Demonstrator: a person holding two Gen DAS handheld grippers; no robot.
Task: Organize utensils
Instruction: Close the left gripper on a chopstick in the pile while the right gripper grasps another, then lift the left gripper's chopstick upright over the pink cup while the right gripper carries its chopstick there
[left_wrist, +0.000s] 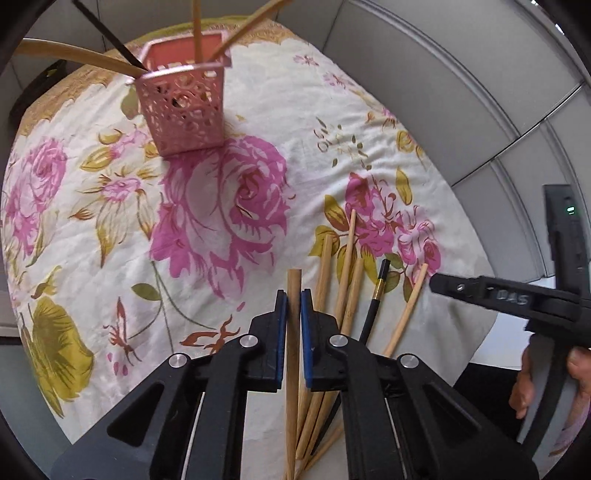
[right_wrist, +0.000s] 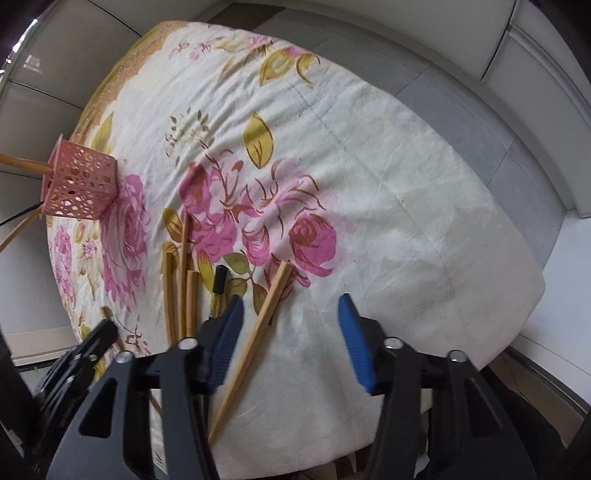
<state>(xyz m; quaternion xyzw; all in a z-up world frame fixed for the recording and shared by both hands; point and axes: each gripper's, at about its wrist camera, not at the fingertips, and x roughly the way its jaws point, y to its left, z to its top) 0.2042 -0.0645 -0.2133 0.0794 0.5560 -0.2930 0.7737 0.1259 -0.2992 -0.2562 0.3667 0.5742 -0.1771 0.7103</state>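
Note:
My left gripper (left_wrist: 293, 304) is shut on a wooden chopstick (left_wrist: 294, 288), held above a loose pile of wooden chopsticks (left_wrist: 347, 258) and one black chopstick (left_wrist: 376, 299) on the floral cloth. A pink perforated holder (left_wrist: 184, 107) stands at the far side of the table with several chopsticks in it; it also shows in the right wrist view (right_wrist: 79, 181). My right gripper (right_wrist: 290, 314) is open and empty, hovering over the cloth just right of a wooden chopstick (right_wrist: 255, 339). The pile (right_wrist: 181, 288) lies to its left. The left gripper (right_wrist: 85, 350) shows at lower left.
The table is covered by a white cloth with pink roses (left_wrist: 221, 206). Its right edge (right_wrist: 532, 295) drops to a grey floor. Grey wall panels (left_wrist: 443, 92) lie beyond the table. The right gripper body (left_wrist: 517, 299) and the person's hand sit at the right.

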